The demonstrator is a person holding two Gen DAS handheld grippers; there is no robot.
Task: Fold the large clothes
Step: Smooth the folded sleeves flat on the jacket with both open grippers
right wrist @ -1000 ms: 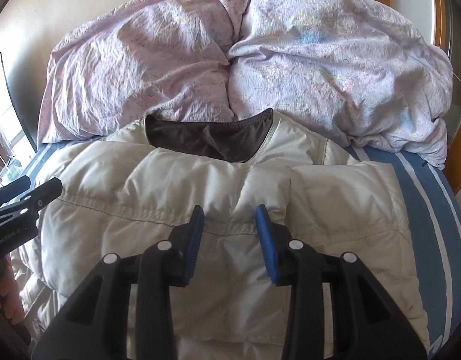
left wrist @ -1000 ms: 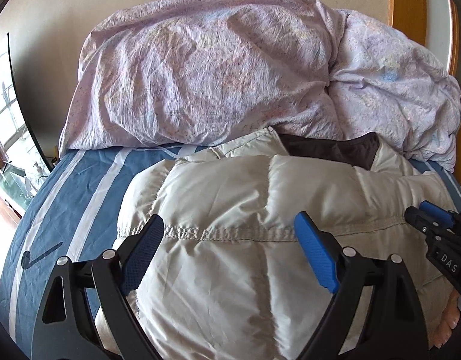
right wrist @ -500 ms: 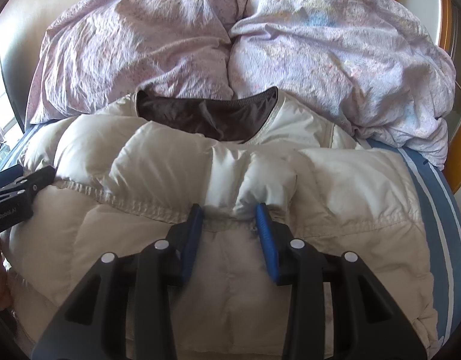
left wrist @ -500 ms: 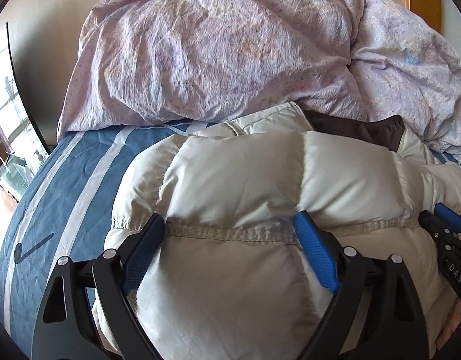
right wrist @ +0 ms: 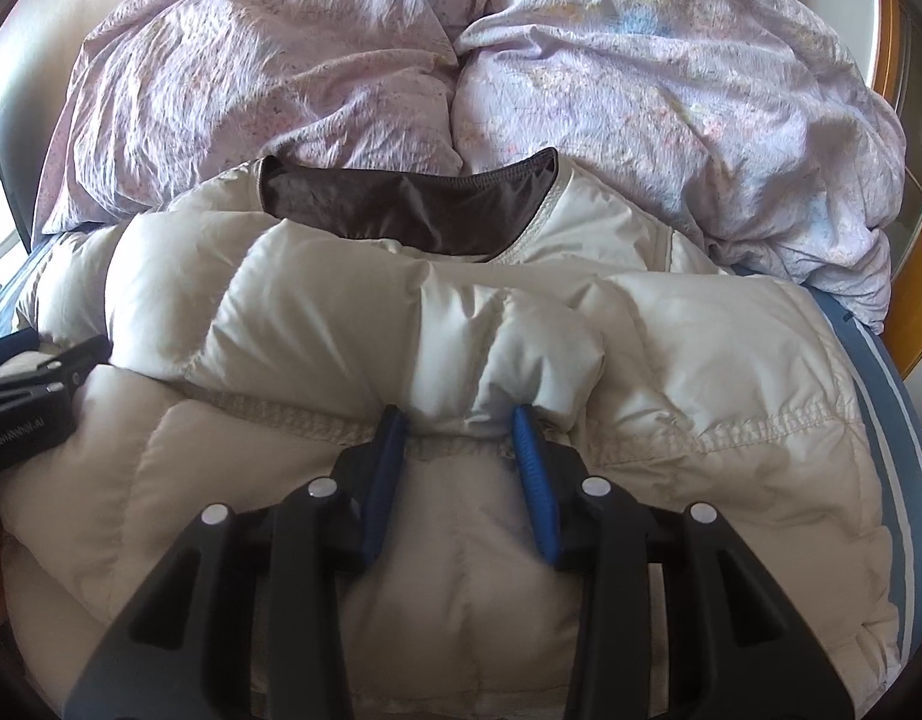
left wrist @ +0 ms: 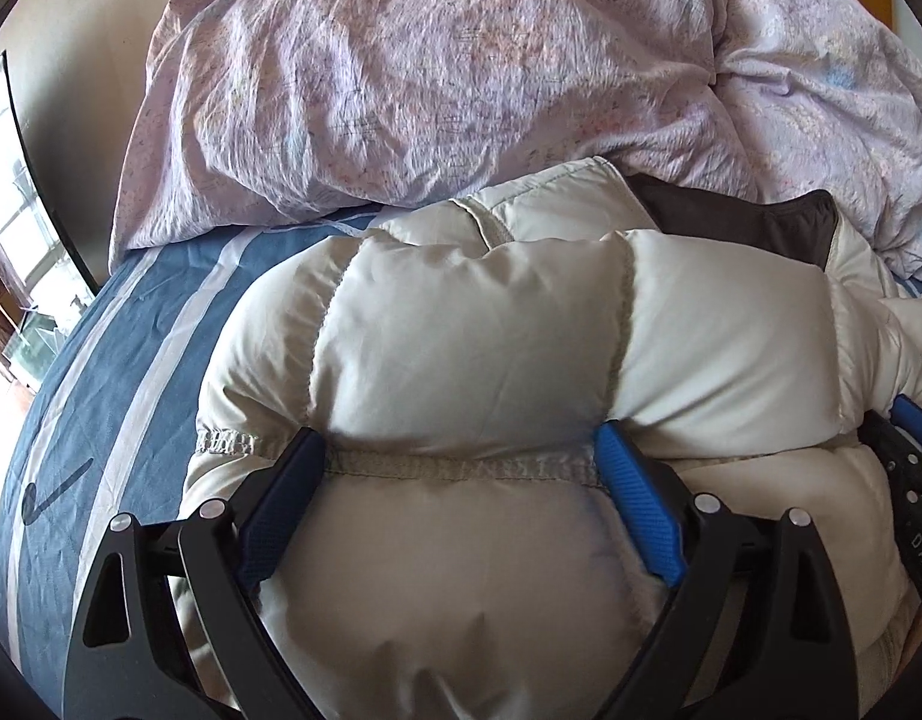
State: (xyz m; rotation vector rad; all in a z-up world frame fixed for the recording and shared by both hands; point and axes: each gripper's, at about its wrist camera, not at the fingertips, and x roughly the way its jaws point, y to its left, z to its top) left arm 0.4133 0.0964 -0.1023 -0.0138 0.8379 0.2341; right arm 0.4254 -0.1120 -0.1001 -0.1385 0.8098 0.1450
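Observation:
A cream puffer jacket lies folded on the bed, its brown lining showing at the collar on the far side. My left gripper stands wide open, its tips pushed down into a stitched seam on the jacket's left part, and the padding bulges up between the fingers. My right gripper is open at a narrower gap, pressed into the same seam further right, with a small puff of fabric between its pads. Each gripper shows at the edge of the other's view: the right gripper and the left gripper.
A crumpled lilac duvet is heaped against the wall behind the jacket. The blue sheet with white stripes shows bare on the left and in a strip of sheet on the right. A wooden frame stands at far right.
Both grippers have sunk onto the jacket. Their tips, which hovered above the seam, now press into it, and the padding swells up ahead of them. Neither gap has changed.

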